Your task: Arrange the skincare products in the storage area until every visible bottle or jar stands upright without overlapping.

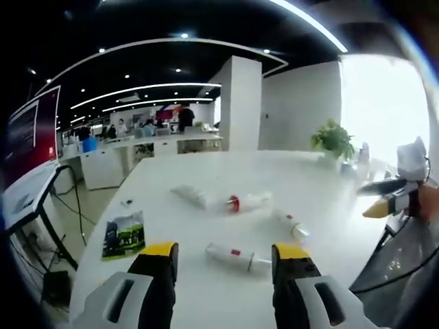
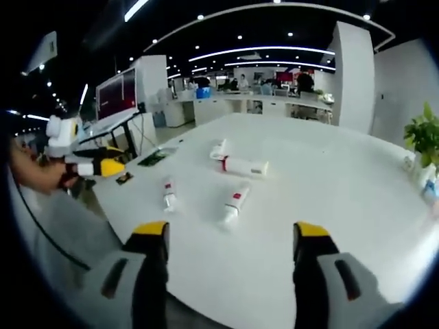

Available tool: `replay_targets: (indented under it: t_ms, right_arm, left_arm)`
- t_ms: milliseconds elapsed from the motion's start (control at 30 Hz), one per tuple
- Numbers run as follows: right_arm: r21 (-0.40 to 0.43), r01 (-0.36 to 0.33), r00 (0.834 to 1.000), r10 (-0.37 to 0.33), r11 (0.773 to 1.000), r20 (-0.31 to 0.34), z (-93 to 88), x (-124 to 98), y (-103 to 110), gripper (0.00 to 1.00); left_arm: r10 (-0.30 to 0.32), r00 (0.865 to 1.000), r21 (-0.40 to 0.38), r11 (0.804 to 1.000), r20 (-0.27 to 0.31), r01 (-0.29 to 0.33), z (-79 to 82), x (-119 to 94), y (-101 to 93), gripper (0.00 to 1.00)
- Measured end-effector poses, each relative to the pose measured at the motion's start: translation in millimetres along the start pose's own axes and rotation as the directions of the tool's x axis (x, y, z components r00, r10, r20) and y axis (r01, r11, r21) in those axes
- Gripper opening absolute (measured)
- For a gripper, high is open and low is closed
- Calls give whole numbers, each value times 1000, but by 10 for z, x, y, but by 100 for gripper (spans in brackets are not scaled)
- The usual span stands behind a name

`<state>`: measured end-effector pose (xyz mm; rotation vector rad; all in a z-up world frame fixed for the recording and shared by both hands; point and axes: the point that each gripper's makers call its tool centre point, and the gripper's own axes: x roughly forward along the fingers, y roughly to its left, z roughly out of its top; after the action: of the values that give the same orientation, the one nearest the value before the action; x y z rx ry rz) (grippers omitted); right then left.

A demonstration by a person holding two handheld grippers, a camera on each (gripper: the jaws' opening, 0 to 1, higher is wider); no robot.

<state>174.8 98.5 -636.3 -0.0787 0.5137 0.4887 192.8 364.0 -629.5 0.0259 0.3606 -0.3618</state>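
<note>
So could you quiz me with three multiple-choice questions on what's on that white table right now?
1. Where is the potted plant?
A. at the table's far edge
B. on the floor
C. between the tongs

2. How many skincare products lie on the table?
A. one
B. four
C. nine

3. How are the products placed?
A. upright
B. lying flat
C. stacked

Answers: 1 A, leaves rise at the far rim. 2 B, the red-collared bottle, the tube behind it, the small tube and the labelled tube. 3 B, all on their sides.
</note>
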Motion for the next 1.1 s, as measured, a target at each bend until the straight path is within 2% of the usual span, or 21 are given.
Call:
replay_targets:
  t_ms: [267, 533, 833, 1100]
  right_arm:
    - [21, 11, 1000, -11, 1000, 18, 27, 9, -44, 84]
    - [13, 10, 1000, -10, 1000, 23, 37, 11, -16, 83]
    - [-6, 36, 998, -36, 999, 58, 98, 9, -35, 79]
    - [-44, 4, 1000, -4, 999, 14, 17, 86, 66, 78]
  left_arm:
    - [0, 1000, -4, 1000, 0, 0, 3, 10, 10, 61]
    - [-2, 1000, 8, 1000, -15, 2, -26, 18, -4, 61]
    - [-9, 1000, 21, 1000, -28, 10, -47, 43, -13, 60]
    - [-2, 999, 23, 1000, -38, 3, -69, 44, -3, 59]
